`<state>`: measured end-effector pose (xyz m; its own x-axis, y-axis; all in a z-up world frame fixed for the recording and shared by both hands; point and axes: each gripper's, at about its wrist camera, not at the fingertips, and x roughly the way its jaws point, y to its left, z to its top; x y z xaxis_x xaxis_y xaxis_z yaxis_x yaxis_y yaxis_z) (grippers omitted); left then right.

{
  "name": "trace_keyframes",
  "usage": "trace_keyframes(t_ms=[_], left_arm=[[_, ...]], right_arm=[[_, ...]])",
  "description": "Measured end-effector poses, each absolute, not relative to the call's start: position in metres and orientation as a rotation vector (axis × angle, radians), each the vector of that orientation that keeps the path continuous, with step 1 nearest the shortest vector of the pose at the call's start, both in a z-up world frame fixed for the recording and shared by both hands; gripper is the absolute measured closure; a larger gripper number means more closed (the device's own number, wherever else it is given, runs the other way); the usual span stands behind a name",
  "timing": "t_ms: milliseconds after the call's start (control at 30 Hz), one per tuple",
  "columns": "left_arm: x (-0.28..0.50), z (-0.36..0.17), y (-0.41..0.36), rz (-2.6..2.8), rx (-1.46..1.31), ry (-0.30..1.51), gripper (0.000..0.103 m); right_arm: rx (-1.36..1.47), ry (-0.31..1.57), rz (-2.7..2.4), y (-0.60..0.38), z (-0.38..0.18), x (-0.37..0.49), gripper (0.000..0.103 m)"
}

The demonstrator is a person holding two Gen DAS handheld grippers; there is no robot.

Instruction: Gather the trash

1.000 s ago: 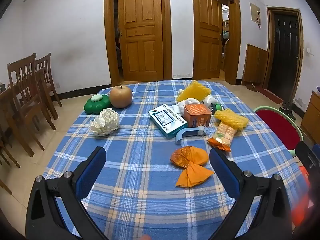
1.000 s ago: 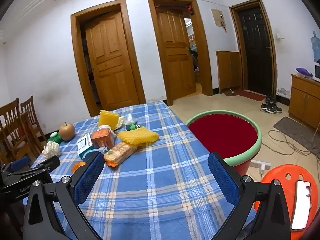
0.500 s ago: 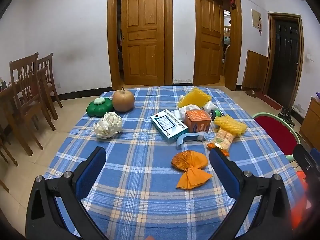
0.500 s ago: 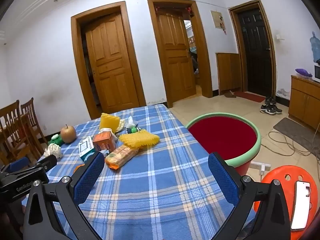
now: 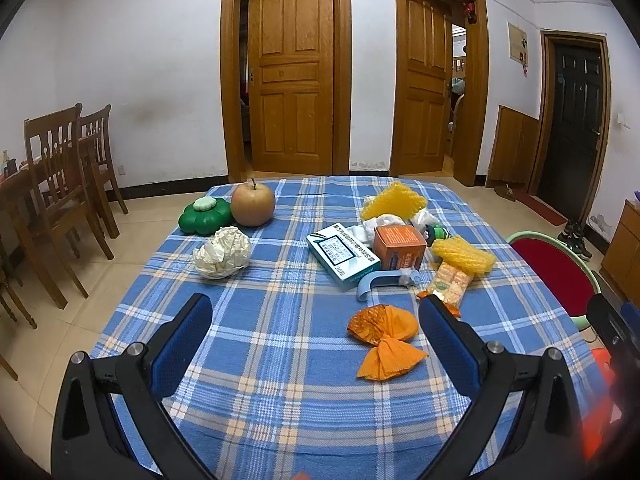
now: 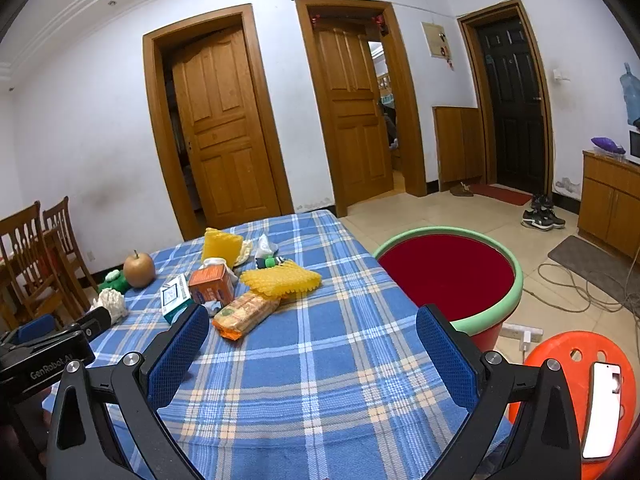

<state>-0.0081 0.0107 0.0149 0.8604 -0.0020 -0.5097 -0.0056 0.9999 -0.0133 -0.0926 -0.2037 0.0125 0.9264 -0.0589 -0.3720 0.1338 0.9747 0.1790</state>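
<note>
Covering the table, a blue plaid cloth [image 5: 280,360] bears litter; both tongs [image 5: 314,316] [image 6: 312,326] gape wide, empty.

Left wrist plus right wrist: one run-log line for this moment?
left gripper: open, empty | right gripper: open, empty | orange wrapper: on table, nearest left gripper | red bin: beside table | nothing collected visibly

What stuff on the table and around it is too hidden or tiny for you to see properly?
- Print on the teal and white cardboard box: too small to read in the left wrist view.
- Small green-capped thing: in the left wrist view, partly behind the orange cardboard box.
- Bottom of the red tub with a green rim: right wrist view, hidden by its own wall.
- White phone on the orange plastic stool: screen glare.
</note>
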Motion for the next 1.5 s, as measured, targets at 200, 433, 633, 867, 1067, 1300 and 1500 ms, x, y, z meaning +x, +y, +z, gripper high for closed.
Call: trace_keyframes(t_ms=[200, 433, 633, 867, 1067, 1300, 1500], left_arm=[[-0.0081, 0.0167, 0.0134, 0.008, -0.022, 0.531, 0.001], [-0.0086, 0.017, 0.0151, 0.009, -0.023, 0.528, 0.001], [-0.0089, 0.017, 0.0155, 0.01, -0.023, 0.527, 0.001], [-0.0092, 0.0169, 0.0156, 0.01, -0.022, 0.527, 0.001], [-0.0098, 0.016, 0.0152, 0.009, -0.022, 0.526, 0.001], [-0.01, 0.0159, 0.0155, 0.009, -0.021, 0.525, 0.001], [-0.0101, 0.0161, 0.0161, 0.01, -0.023, 0.524, 0.001]], right_arm=[[0.204, 0.375, -0.101, -0.2039, 0.0119, -0.0924, 0.0], [0.205, 0.375, -0.101, -0.2041, 0.0117, -0.0926, 0.0], [0.206, 0.374, -0.101, -0.2042, 0.0117, -0.0928, 0.0], [0.214, 0.381, -0.102, -0.2061, 0.0113, -0.0917, 0.0], [0.217, 0.381, -0.105, -0.207, 0.0103, -0.0909, 0.0], [0.217, 0.381, -0.106, -0.2074, 0.0101, -0.0906, 0.0], [0.217, 0.38, -0.105, -0.2075, 0.01, -0.0906, 0.0]])
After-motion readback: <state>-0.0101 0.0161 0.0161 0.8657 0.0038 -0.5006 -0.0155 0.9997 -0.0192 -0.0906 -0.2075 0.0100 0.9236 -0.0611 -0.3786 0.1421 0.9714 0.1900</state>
